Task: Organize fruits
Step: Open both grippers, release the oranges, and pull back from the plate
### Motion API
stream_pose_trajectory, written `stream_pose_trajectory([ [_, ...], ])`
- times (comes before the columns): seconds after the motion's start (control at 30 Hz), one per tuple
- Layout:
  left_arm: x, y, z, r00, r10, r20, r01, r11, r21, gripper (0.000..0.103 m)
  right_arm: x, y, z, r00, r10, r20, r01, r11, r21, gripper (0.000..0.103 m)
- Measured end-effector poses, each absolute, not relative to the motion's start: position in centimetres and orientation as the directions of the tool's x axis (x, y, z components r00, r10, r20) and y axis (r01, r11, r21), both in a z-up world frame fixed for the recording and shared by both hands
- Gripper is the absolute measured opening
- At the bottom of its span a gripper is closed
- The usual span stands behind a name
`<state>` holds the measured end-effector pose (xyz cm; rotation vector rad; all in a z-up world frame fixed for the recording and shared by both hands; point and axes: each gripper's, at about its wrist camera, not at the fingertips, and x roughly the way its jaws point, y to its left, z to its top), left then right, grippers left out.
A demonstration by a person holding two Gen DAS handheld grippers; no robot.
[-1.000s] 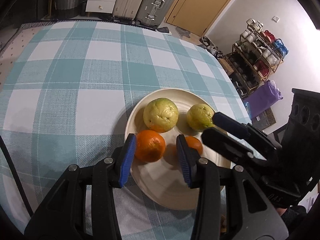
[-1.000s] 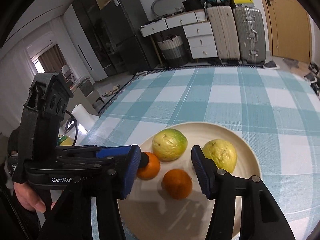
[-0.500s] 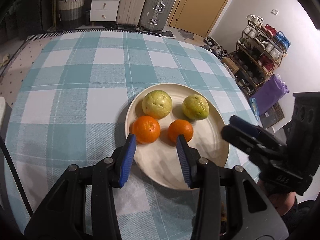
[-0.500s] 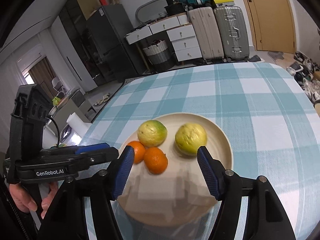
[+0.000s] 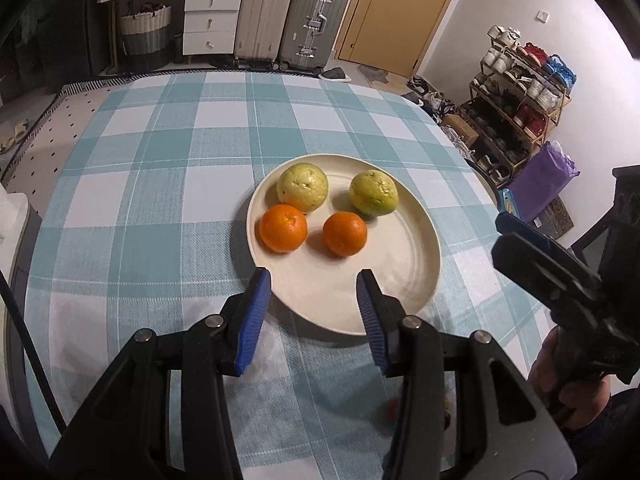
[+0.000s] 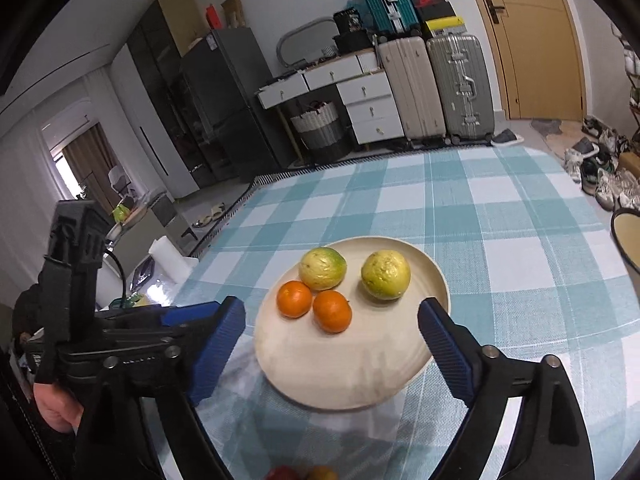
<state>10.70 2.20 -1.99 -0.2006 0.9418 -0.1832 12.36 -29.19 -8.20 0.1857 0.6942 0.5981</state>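
Left wrist view: a round cream plate point(image 5: 416, 264) sits on the desk point(image 5: 160, 184), which wears a teal-and-white checked cloth. The plate holds four fruits, all on its far half. I count two oranges and two yellow-green guavas. The left orange point(image 5: 283, 228) rests against the left guava point(image 5: 303, 187) behind it. The right orange point(image 5: 345, 233) lies just beside the right guava point(image 5: 374, 193), and the two oranges stand a little apart. The near half of the plate is bare.

The left tongs point(image 5: 314, 312) hang over the plate's near rim, jaws apart and opening, with nothing between them. The right tongs point(image 5: 516, 236) come in from the right edge, gripped by a hand point(image 5: 572, 384).

From the right wrist camera, the right tongs point(image 6: 332, 340) straddle the near part of the same plate point(image 6: 400, 376); their jaws stand wide and are opening, clear of every fruit. At the bottom edge of that view, on the cloth, something red point(image 6: 282, 473) and something orange point(image 6: 320, 473) peek in, too cropped to name. A second dish rim point(image 6: 624, 236) shows at the far right edge; I cannot tell what it holds.
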Motion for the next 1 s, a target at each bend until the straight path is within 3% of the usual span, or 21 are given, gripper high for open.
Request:
stream_pose_trajectory([
  [0.1,9.6,1.9,-1.7,0.588,-0.234,-0.774,0.072,0.969,-0.238,0.045,11.3,-29.5,-7.9,0.622,0.572,-0.535,-0.456,0.820,0.347,0.098],
  [0.4,6.1,1.5,-0.8,0.647,-0.182,-0.740,0.067,0.981,-0.183,0.078,9.3,-31.2,-9.5,0.579,0.605,-0.546,-0.419,0.796,0.438,0.101],
  [0.7,3.0,0.5,-1.8,0.617,-0.202,-0.760,0.084,0.978,-0.192,0.086,6.4,-32.3,-10.2,0.580,0.587,-0.565,-0.420,0.810,0.410,0.103],
  [0.87,1.7,0.1,-2.9,0.583,-0.236,-0.777,0.093,0.970,-0.225,0.099,4.9,-32.7,-10.5,0.586,0.573,-0.573,-0.423,0.819,0.387,0.103],
  [1.0,0.6,-0.3,-3.6,0.580,-0.245,-0.777,0.105,0.968,-0.227,0.101,4.0,-33.1,-11.1,0.579,0.565,-0.588,-0.417,0.825,0.382,0.103],
])
